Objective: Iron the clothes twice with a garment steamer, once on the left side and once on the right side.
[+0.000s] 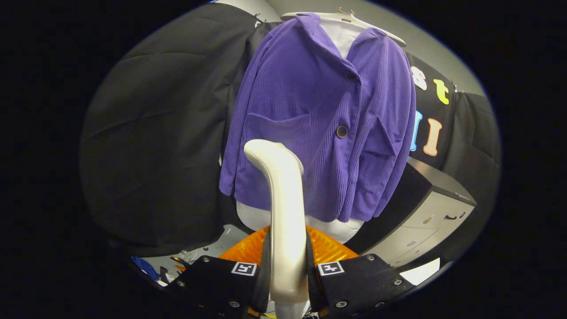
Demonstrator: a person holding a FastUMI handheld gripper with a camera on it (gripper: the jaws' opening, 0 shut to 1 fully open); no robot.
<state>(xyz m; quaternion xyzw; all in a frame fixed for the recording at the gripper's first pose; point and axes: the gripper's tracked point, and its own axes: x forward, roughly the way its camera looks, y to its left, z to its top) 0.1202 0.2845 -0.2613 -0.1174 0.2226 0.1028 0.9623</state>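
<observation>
Gripper (287, 283) at the bottom centre of the frame is clenched on the garment steamer (283, 212), both fingers pressing its white handle; its head rises to mid-frame, in front of the purple jacket (310, 119), which hangs on a hanger (350, 17) at the top centre; judging from this, the smooth handle could twist in the grip; a tilted head would miss one side.
</observation>
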